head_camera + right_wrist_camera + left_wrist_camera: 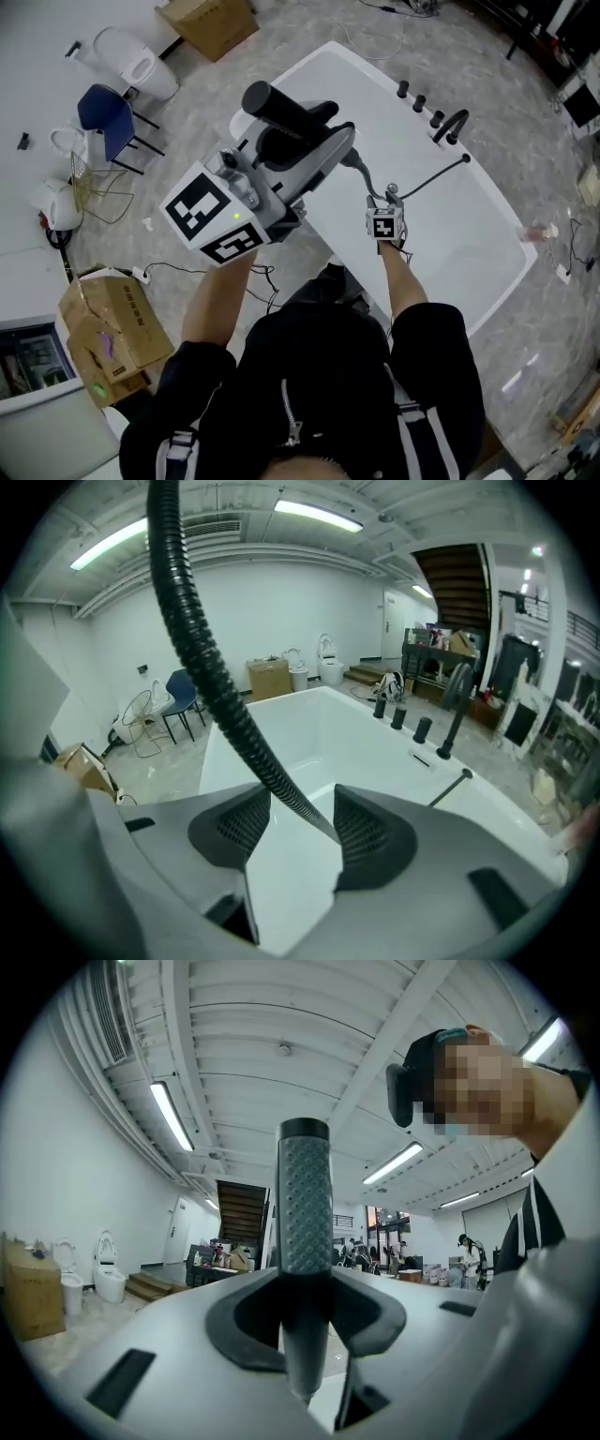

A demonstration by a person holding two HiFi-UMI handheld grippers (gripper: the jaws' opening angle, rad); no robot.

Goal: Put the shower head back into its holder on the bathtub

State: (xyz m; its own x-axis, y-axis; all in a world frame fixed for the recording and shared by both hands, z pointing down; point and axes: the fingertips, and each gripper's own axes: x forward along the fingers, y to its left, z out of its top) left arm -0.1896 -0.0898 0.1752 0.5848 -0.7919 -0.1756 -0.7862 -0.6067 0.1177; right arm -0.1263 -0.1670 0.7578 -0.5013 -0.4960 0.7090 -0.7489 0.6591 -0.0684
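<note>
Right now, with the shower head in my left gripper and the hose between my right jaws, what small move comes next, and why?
Probably close the right gripper on the hose: it runs between pads standing wider than it. The left gripper clamps the shower head upright; a held hose should drag less toward the bathtub.

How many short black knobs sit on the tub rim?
3, in a row on the far rim of the tub: left knob, middle knob, right knob beside the tall spout. None looks hidden.
</note>
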